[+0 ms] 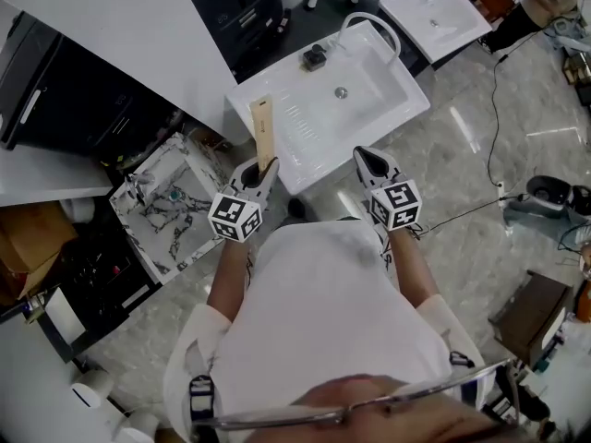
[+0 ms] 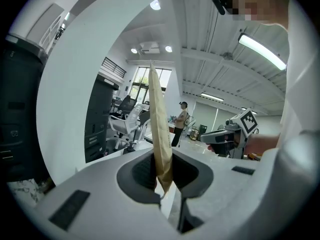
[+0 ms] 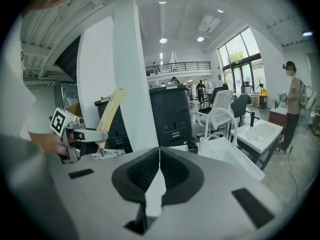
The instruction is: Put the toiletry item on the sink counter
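The left tongs (image 2: 162, 173) grip the lower end of a flat tan toiletry item (image 1: 263, 132). The item stands upright in the air and, from the head view, shows against the near left edge of the white sink (image 1: 369, 109). The right tongs (image 3: 159, 173) are closed together, empty, near the sink's front edge.

The person is wearing a white short-sleeved shirt (image 1: 323, 321), while the pale grey left gripper (image 1: 267, 168) and right gripper (image 1: 369, 159) are each bearing a black-and-white marker cube (image 1: 235, 218).
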Motion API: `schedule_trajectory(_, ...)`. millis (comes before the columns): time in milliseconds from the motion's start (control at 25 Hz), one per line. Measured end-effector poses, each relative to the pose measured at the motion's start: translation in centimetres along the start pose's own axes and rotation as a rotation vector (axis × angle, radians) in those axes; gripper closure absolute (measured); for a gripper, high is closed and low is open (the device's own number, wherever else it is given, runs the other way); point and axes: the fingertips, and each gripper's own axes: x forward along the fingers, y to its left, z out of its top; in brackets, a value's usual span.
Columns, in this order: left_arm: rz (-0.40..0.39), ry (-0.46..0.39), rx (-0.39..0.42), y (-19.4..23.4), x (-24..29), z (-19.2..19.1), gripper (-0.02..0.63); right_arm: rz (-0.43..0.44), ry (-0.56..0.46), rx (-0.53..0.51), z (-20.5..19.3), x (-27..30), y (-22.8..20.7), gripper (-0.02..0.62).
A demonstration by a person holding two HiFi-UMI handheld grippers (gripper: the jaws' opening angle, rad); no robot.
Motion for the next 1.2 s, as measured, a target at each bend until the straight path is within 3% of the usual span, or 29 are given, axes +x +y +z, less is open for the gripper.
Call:
schedule_trajectory(680,-0.029,0.022,-0.029,2.4,1.8,-0.6,0.566,0.002,0.041,-0.008,0.4,2.5,-0.1,0.588)
schedule_trajectory(1200,0.118,0.043,-0.043,2.4,4.9,-0.3,0.566,0.16,0.046,-0.035,2.2,6.4,-4.2,0.588)
